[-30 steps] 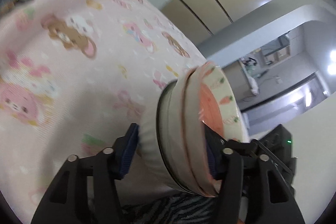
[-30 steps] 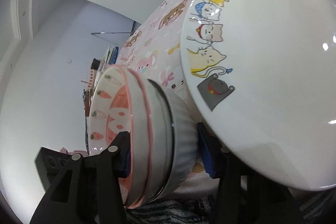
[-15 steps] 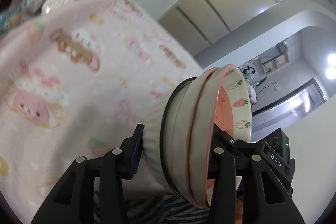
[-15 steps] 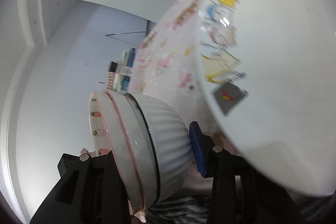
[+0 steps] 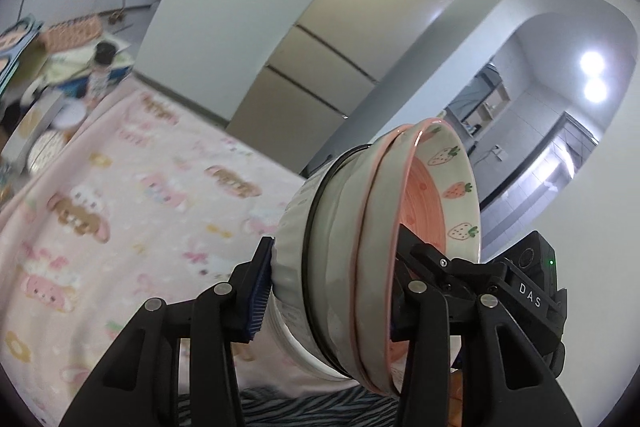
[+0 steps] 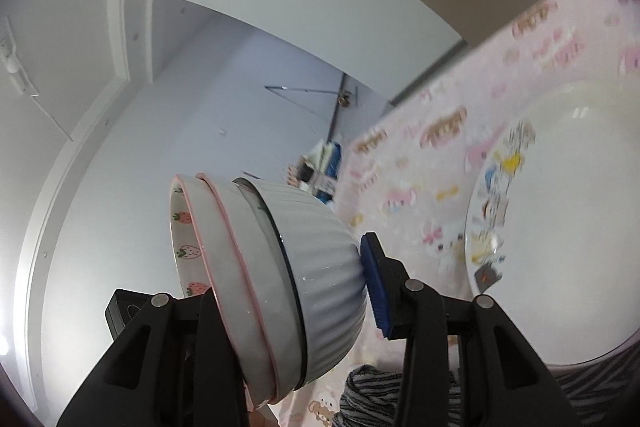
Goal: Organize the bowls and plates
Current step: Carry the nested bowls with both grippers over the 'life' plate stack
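Note:
A stack of nested bowls, two pink-rimmed strawberry bowls inside a ribbed white bowl, is held on its side above a pink cartoon tablecloth. My left gripper is shut across the stack, one pad on the ribbed base, one inside the top bowl. My right gripper grips the same stack from the opposite side. A large white plate with cat drawings lies on the cloth at the right in the right wrist view.
Clutter of boxes, a bottle and small dishes sits at the table's far left end. A beige cabinet and white walls stand behind. A striped grey cloth lies at the near table edge.
Both grippers have lifted the bowl stack higher and tilted upward. The tablecloth and plate have dropped away and more wall and ceiling show.

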{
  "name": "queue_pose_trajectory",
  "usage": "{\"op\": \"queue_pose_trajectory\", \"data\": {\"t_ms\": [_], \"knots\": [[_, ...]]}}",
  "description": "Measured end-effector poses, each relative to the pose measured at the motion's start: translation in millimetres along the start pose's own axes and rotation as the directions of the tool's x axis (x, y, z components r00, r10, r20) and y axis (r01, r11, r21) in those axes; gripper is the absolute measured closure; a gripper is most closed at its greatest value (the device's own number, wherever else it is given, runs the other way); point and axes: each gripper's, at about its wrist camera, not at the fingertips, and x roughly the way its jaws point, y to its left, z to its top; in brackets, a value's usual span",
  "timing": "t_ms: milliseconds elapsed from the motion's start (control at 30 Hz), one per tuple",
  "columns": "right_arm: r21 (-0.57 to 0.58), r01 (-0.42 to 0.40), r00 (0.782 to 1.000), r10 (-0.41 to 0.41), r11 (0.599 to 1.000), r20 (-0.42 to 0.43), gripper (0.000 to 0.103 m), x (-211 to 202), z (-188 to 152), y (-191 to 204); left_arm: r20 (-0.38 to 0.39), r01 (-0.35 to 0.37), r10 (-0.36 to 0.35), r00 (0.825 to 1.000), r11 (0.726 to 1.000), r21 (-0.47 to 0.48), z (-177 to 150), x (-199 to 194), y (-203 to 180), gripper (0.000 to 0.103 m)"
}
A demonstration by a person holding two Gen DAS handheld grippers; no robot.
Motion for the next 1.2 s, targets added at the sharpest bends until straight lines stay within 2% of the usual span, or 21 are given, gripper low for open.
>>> {"op": "queue_pose_trajectory", "data": {"t_ms": [167, 400, 567, 633, 833, 1200], "knots": [[-0.028, -0.020, 0.999, 0.021, 0.999, 0.044, 0.065, -30, 22, 7, 0.011, 0.033, -0.034, 0.999, 0.998, 0.053, 8, 6, -41, 0.057], [-0.065, -0.006, 0.995, 0.013, 0.998, 0.101, 0.065, -71, 60, 13, -0.002, 0.083, -0.083, 0.997, 0.991, 0.101, 20, 28, -93, 0.057], [-0.004, -0.030, 0.993, 0.031, 1.000, 0.114, 0.064, -89, 74, -15, -0.042, 0.085, -0.081, 0.996, 0.988, 0.132, 12, 54, -112, 0.057], [0.035, -0.035, 0.994, 0.031, 0.999, 0.109, 0.064, -91, 75, -33, -0.061, 0.070, -0.061, 0.996, 0.986, 0.151, 4, 67, -117, 0.057], [0.046, 0.011, 0.996, -0.015, 0.999, 0.089, 0.063, -91, 73, -69, -0.129, 0.071, -0.053, 0.990, 0.987, 0.145, -23, 101, -104, 0.057], [0.123, 0.013, 0.999, -0.016, 0.992, 0.031, 0.063, -72, 61, -130, -0.233, 0.008, 0.032, 0.972, 0.986, 0.168, -56, 136, -82, 0.056]]}}
